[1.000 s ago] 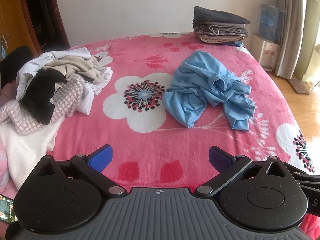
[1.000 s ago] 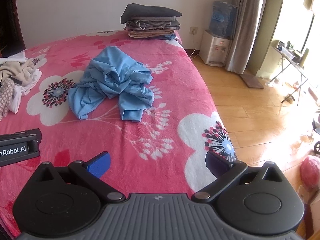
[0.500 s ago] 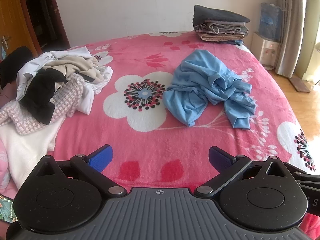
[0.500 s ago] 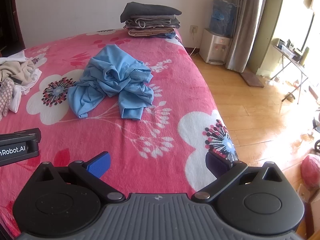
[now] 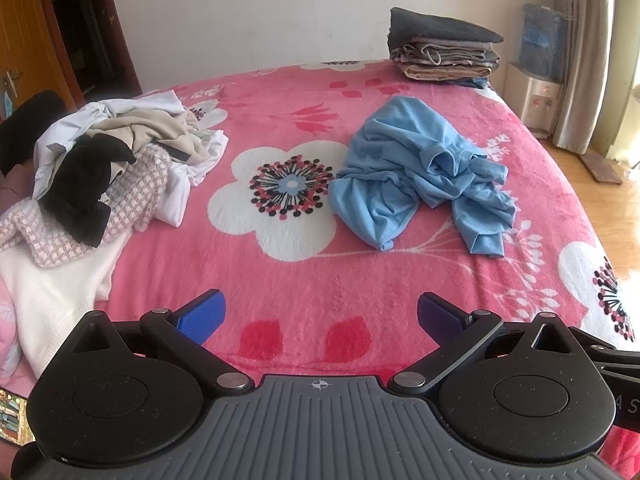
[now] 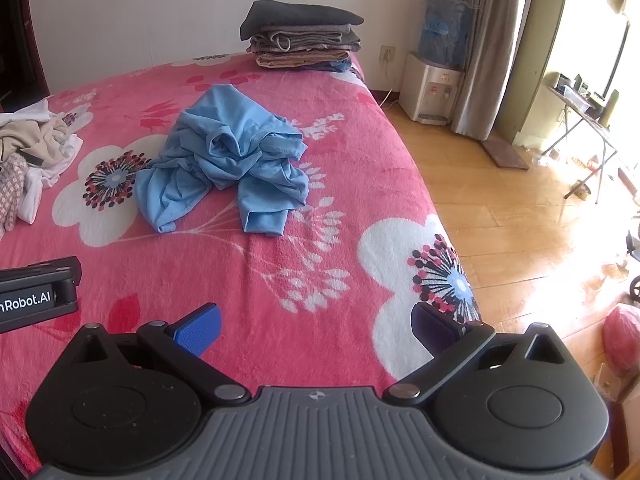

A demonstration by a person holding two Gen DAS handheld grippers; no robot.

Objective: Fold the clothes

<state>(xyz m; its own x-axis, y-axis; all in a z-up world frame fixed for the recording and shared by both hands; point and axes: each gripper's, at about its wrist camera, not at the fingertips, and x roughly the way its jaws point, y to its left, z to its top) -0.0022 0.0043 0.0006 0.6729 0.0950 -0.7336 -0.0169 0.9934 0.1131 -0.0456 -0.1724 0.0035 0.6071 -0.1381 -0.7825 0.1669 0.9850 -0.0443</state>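
Observation:
A crumpled light-blue garment (image 5: 420,176) (image 6: 224,156) lies in a heap on the pink flowered bed. My left gripper (image 5: 320,314) hovers over the near part of the bed, well short of the garment, open and holding nothing. My right gripper (image 6: 316,322) is likewise open and empty, near the bed's right edge, with the garment ahead and to the left. The left gripper's body (image 6: 38,294) shows at the left edge of the right wrist view.
A pile of unfolded clothes (image 5: 100,172) (image 6: 28,148) sits at the bed's left side. A stack of folded clothes (image 5: 444,50) (image 6: 304,40) rests at the far corner. Right of the bed are wooden floor (image 6: 520,220), a water dispenser (image 6: 434,84) and a curtain (image 6: 492,48).
Both views have shifted only slightly; the blue garment appears a little lower in the frames. Both grippers stay open and empty.

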